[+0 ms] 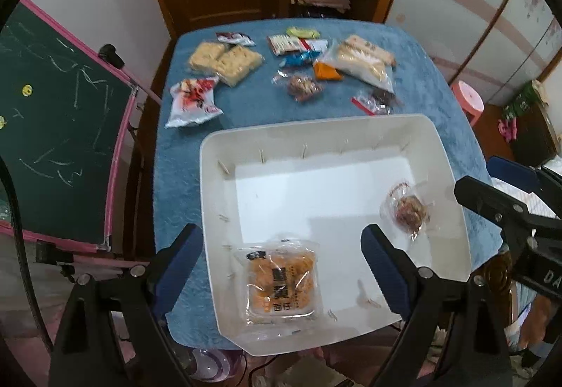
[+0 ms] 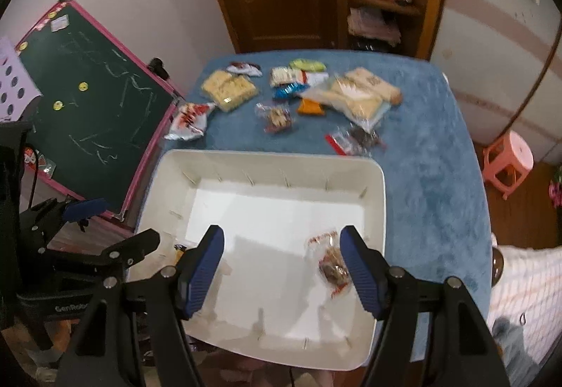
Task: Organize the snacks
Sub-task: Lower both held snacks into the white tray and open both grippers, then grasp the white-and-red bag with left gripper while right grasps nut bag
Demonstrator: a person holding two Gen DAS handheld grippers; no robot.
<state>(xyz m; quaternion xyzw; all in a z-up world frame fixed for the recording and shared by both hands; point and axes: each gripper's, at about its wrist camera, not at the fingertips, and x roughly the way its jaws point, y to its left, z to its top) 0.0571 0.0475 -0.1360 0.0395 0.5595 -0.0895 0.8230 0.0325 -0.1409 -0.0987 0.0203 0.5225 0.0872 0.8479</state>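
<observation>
A white bin (image 1: 446, 155) stands on the near end of a blue-covered table. An orange noodle-snack pack (image 1: 281, 281) lies flat on its floor at the near left. My left gripper (image 1: 281, 230) hovers over that pack, open, with both pads clear of it. A clear packet of brown snack (image 1: 409, 211) lies at the bin's right side. In the right wrist view my right gripper (image 2: 281, 232) is open above the bin (image 2: 267, 155). The clear packet (image 2: 332, 264) rests on the floor just inside its right finger (image 2: 361, 274), and nothing is gripped.
Loose snacks lie on the far half of the table: noodle bricks (image 1: 224, 62), a red-and-white bag (image 1: 193, 100), a bread bag (image 1: 361, 62) and several small packets. A green chalkboard (image 1: 59, 105) leans at the left and a pink stool (image 1: 467, 98) stands at the right.
</observation>
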